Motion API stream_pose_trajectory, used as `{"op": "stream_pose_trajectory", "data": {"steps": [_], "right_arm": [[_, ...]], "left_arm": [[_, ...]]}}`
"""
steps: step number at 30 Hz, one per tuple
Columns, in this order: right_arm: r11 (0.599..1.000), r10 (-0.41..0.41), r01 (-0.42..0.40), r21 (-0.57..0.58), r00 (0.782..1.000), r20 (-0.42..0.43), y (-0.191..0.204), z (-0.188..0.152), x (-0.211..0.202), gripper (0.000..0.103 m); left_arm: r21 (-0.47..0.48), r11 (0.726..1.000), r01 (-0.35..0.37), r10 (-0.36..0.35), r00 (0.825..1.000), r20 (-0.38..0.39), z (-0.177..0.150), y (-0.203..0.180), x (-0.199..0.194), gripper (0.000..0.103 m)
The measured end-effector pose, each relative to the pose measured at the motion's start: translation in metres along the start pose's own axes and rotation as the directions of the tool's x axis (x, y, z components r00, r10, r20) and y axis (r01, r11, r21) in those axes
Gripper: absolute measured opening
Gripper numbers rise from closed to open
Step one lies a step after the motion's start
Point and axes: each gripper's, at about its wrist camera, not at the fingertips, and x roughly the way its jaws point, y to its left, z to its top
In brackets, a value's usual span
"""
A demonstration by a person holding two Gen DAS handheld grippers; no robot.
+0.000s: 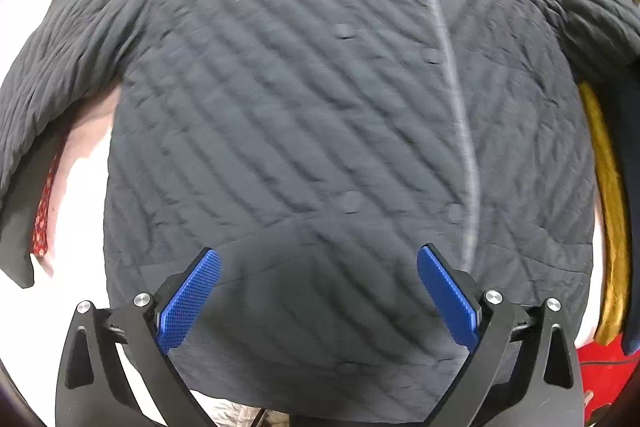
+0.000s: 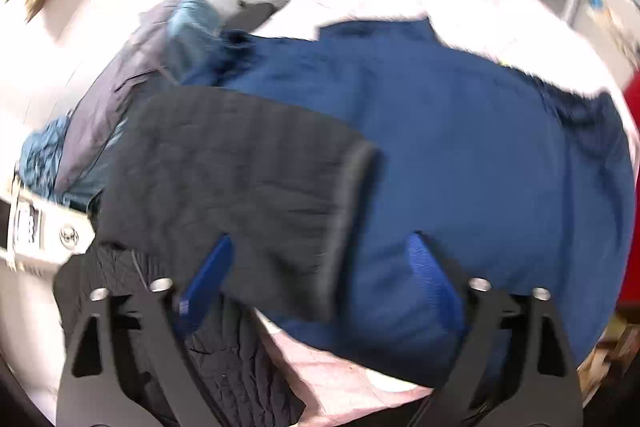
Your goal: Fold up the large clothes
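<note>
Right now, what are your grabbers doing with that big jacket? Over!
Left gripper open over dark quilted jacket, spread flat. Right gripper open around its sleeve. Blue garment underneath sleeve.

Quilted jacket (image 1: 320, 107): dark charcoal grey w/ diagonal stitched lines, paler grey strip down the front, centre-right of frame. Left gripper (image 1: 318, 301): black frame, bright blue cross-hatched pads (image 1: 192, 301). A mustard-yellow garment (image 1: 606, 227) is seen at right edge, a red item (image 1: 604, 375) at lower right, red fabric w/ white specks (image 1: 42, 223) at left edge. Surface (image 1: 80, 195) is white. In right wrist view, a royal-blue garment (image 2: 480, 147) fills centre-right; jacket sleeve (image 2: 240, 179) charcoal w/ grey cuff; light-blue cloth (image 2: 192, 27) at upper left. Right gripper (image 2: 320, 279): black, blue pads.
</note>
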Motion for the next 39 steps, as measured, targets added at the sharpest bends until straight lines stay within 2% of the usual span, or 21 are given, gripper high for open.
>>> {"op": "stream_pose_trajectory", "data": {"steps": [5, 7, 9, 10, 14, 17, 21, 25, 27, 31, 34, 35, 38, 39], "right_arm": [[0.999, 0.048, -0.048, 0.015, 0.999, -0.017, -0.007, -0.006, 0.015, 0.073], [0.998, 0.056, -0.056, -0.012, 0.998, -0.016, 0.002, -0.006, 0.022, 0.06], [0.995, 0.063, -0.064, -0.074, 0.998, -0.021, 0.012, -0.002, 0.025, 0.038], [0.992, 0.076, -0.078, -0.102, 0.997, -0.023, 0.016, 0.0, 0.026, 0.032], [0.987, 0.105, -0.107, -0.123, 0.994, -0.021, 0.021, 0.01, 0.019, 0.019], [0.983, 0.15, -0.149, -0.11, 0.989, 0.004, 0.027, 0.02, 0.003, 0.013], [0.954, 0.258, -0.245, -0.17, 0.964, 0.056, 0.062, 0.036, -0.03, 0.012], [0.886, 0.398, -0.375, -0.272, 0.917, 0.035, 0.121, 0.036, -0.055, 0.011], [0.843, 0.441, -0.404, -0.355, 0.897, 0.024, 0.166, 0.027, -0.067, 0.011], [0.756, 0.482, -0.425, -0.497, 0.876, -0.016, 0.252, 0.004, -0.074, 0.011], [0.663, 0.515, -0.472, -0.581, 0.851, -0.104, 0.327, -0.027, -0.066, 0.01], [0.627, 0.529, -0.505, -0.593, 0.835, -0.151, 0.353, -0.039, -0.06, 0.01], [0.556, 0.54, -0.58, -0.595, 0.796, -0.272, 0.41, -0.075, -0.044, 0.009], [0.53, 0.53, -0.614, -0.585, 0.778, -0.337, 0.437, -0.094, -0.031, 0.007]], "left_arm": [[0.056, 0.998, -0.005, 0.004, 1.0, 0.01, 0.011, -0.044, -0.012, 0.096], [0.059, 0.998, -0.005, 0.004, 1.0, 0.01, 0.014, -0.055, -0.013, 0.097], [0.059, 0.998, -0.012, 0.012, 1.0, 0.008, 0.004, -0.056, -0.024, 0.096], [0.058, 0.998, -0.016, 0.016, 1.0, 0.008, 0.003, -0.06, -0.027, 0.096], [0.049, 0.998, -0.032, 0.032, 0.999, 0.008, -0.001, -0.058, -0.024, 0.097], [0.037, 0.999, -0.04, 0.039, 0.999, 0.02, -0.005, -0.052, -0.033, 0.097], [0.008, 0.999, -0.044, 0.043, 0.998, 0.035, -0.006, -0.043, -0.041, 0.097], [-0.002, 0.999, -0.035, 0.035, 0.997, 0.065, 0.002, -0.02, -0.037, 0.097], [-0.01, 1.0, -0.026, 0.027, 0.997, 0.078, 0.006, -0.01, -0.039, 0.097], [-0.062, 0.998, 0.001, 0.007, 0.993, 0.121, 0.014, 0.03, -0.048, 0.097], [-0.111, 0.994, -0.021, 0.038, 0.987, 0.156, 0.014, 0.06, -0.054, 0.097], [-0.127, 0.991, -0.035, 0.056, 0.985, 0.165, 0.013, 0.074, -0.056, 0.097], [-0.134, 0.987, -0.084, 0.108, 0.976, 0.187, 0.007, 0.103, -0.061, 0.097], [-0.132, 0.986, -0.1, 0.124, 0.974, 0.19, 0.005, 0.111, -0.061, 0.097]]}}
